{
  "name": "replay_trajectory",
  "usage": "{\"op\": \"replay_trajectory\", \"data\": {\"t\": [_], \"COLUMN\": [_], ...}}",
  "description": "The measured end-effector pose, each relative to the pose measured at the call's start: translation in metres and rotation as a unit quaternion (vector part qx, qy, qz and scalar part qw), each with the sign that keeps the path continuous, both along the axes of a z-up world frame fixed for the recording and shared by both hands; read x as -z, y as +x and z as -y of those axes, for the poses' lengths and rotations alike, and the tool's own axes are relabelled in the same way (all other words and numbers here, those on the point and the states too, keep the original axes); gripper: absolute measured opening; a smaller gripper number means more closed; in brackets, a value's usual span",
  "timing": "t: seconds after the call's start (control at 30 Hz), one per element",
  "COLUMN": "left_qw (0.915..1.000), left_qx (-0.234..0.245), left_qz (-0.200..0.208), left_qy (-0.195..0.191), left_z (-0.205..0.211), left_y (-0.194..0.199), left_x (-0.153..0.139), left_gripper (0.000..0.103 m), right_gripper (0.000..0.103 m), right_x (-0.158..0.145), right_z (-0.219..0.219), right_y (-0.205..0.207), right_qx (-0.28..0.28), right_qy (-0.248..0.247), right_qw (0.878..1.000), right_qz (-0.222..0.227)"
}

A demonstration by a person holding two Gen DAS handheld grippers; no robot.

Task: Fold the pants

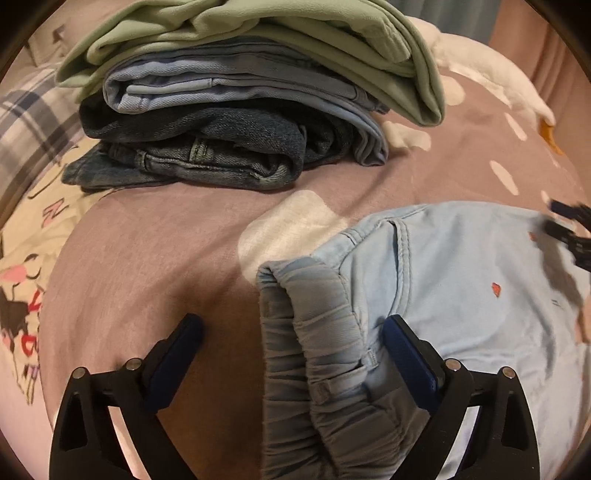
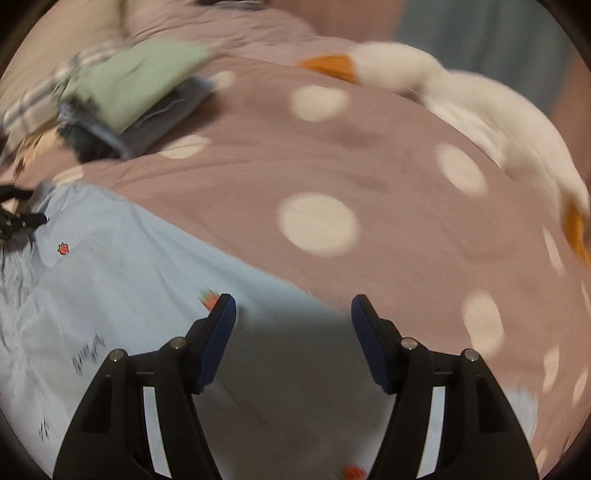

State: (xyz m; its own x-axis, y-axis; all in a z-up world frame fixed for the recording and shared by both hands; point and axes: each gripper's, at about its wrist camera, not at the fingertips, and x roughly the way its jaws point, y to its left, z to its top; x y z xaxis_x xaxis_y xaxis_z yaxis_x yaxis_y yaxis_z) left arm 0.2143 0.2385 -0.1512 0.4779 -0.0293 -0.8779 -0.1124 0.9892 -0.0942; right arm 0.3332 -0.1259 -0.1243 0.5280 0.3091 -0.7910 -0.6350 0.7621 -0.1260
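Light blue pants (image 1: 461, 280) flat on mauve dotted bedspread (image 1: 155, 251), elastic waistband (image 1: 314, 350) bunched between fingers of left gripper (image 1: 291, 328); jaws apart, pads not pressing; right gripper (image 2: 293, 306) over pants' far edge, jaws apart, nothing between; stack of folded clothes (image 1: 229, 110) toward bedspread's far left; white plush goose (image 2: 461, 96) along far right edge.

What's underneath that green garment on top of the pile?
Under the green garment lie light blue folded jeans, then darker jeans, all resting on the dotted bedcover. Anything deeper inside the stack is covered.
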Motion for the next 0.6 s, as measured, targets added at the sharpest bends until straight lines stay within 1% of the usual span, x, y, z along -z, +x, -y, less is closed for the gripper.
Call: {"op": "replay_trajectory", "data": {"t": [0.03,0.1,0.17,0.2,0.23,0.27,0.3,0.33,0.37,0.4,0.43,0.47,0.5,0.53,0.6], "left_qw": [1.0000,0.9998,0.9993,0.9991,0.9991,0.9991,0.9990,0.9988,0.9983,0.9974,0.9968,0.9971,0.9973,0.9973,0.9970], "left_qx": [0.002,0.014,0.030,0.035,0.038,0.038,0.038,0.040,0.044,0.053,0.058,0.060,0.061,0.061,0.058], "left_qz": [0.003,0.002,-0.003,-0.004,-0.003,-0.002,0.000,0.004,0.005,0.007,0.007,0.010,0.013,0.017,0.029], "left_qy": [-0.004,-0.015,-0.024,-0.022,-0.021,-0.021,-0.022,-0.029,-0.037,-0.048,-0.054,-0.046,-0.038,-0.036,-0.042], "left_z": [-0.005,-0.010,-0.011,-0.010,-0.009,-0.008,-0.008,-0.008,-0.007,-0.004,0.000,0.005,0.009,0.013,0.017], "left_y": [0.002,0.005,0.010,0.012,0.014,0.015,0.016,0.016,0.018,0.019,0.020,0.019,0.018,0.017,0.011], "left_x": [-0.002,-0.003,-0.001,0.000,0.000,0.000,-0.001,-0.003,-0.003,-0.004,-0.006,-0.008,-0.011,-0.014,-0.024], "left_gripper": [0.097,0.097,0.097,0.097,0.096,0.093,0.084,0.073,0.068,0.054,0.045,0.044,0.041,0.037,0.032], "right_gripper": [0.067,0.070,0.068,0.062,0.056,0.039,0.019,0.016,0.010,0.007,0.006,0.005,0.004,0.004,0.003], "right_x": [-0.003,0.000,0.008,0.014,0.016,0.013,0.010,0.008,0.008,0.009,0.007,0.003,-0.003,-0.010,-0.027], "right_z": [-0.010,-0.030,-0.047,-0.052,-0.056,-0.055,-0.054,-0.055,-0.055,-0.055,-0.053,-0.050,-0.047,-0.043,-0.035], "right_y": [0.003,0.010,0.011,0.013,0.014,0.014,0.012,0.008,0.003,-0.001,-0.009,-0.015,-0.023,-0.030,-0.049], "right_qx": [-0.013,-0.035,-0.047,-0.053,-0.059,-0.064,-0.066,-0.069,-0.074,-0.080,-0.084,-0.083,-0.080,-0.079,-0.076], "right_qy": [-0.004,-0.014,-0.045,-0.059,-0.055,-0.042,-0.029,-0.028,-0.036,-0.044,-0.044,-0.040,-0.032,-0.027,-0.011], "right_qw": [1.000,0.999,0.997,0.996,0.995,0.995,0.995,0.995,0.994,0.993,0.993,0.994,0.994,0.995,0.996], "right_qz": [0.001,-0.013,-0.029,-0.042,-0.054,-0.060,-0.067,-0.068,-0.068,-0.070,-0.068,-0.066,-0.060,-0.052,-0.039]}}
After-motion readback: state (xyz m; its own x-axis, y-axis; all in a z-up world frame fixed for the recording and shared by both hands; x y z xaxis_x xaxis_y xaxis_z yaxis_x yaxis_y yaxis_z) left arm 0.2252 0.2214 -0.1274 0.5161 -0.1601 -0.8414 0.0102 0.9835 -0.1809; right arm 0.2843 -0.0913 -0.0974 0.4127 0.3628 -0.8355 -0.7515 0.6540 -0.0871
